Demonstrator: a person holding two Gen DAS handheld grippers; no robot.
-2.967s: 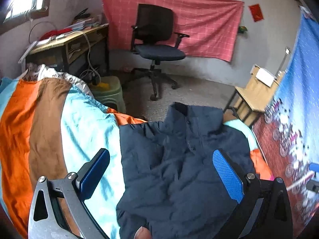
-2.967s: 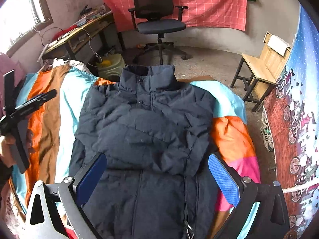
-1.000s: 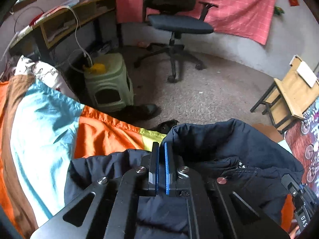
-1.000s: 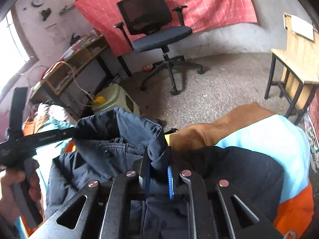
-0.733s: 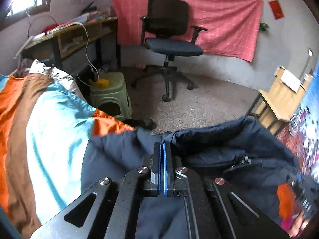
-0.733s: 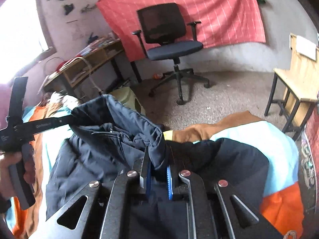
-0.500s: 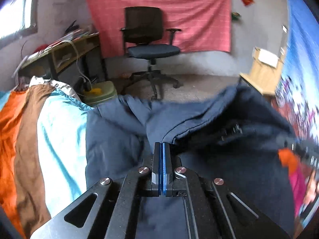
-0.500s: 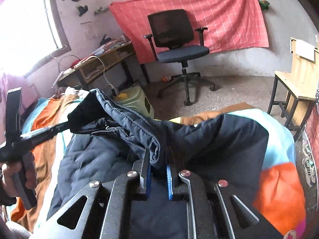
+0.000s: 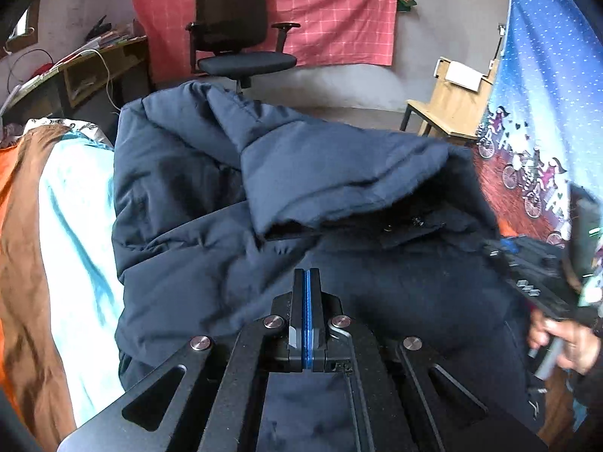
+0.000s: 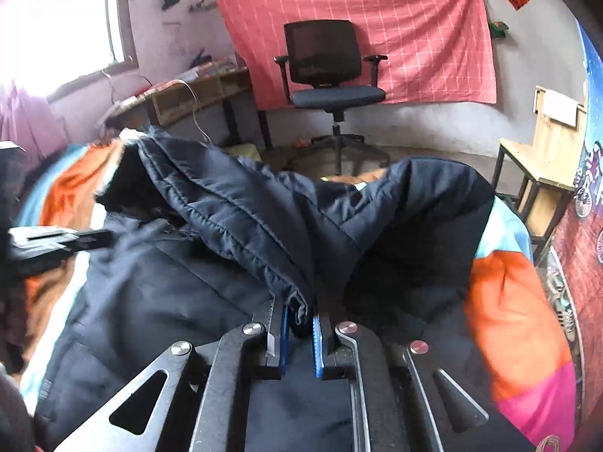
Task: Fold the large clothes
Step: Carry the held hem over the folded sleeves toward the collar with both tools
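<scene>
We see one dark navy padded jacket [image 9: 286, 173] lying on the striped bedspread [image 9: 71, 226], its upper part doubled over toward us. Our left gripper [image 9: 307, 316] has its fingers pressed flat together, nothing visibly between them. Our right gripper [image 10: 300, 335] pinches a stitched jacket edge. We count one office chair [image 10: 328, 71] and one wooden chair [image 10: 542, 158]. No writing is legible.

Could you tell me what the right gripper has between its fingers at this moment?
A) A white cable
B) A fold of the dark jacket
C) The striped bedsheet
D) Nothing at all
B: the right gripper pinches a stitched edge of the jacket between its blue pads.
</scene>
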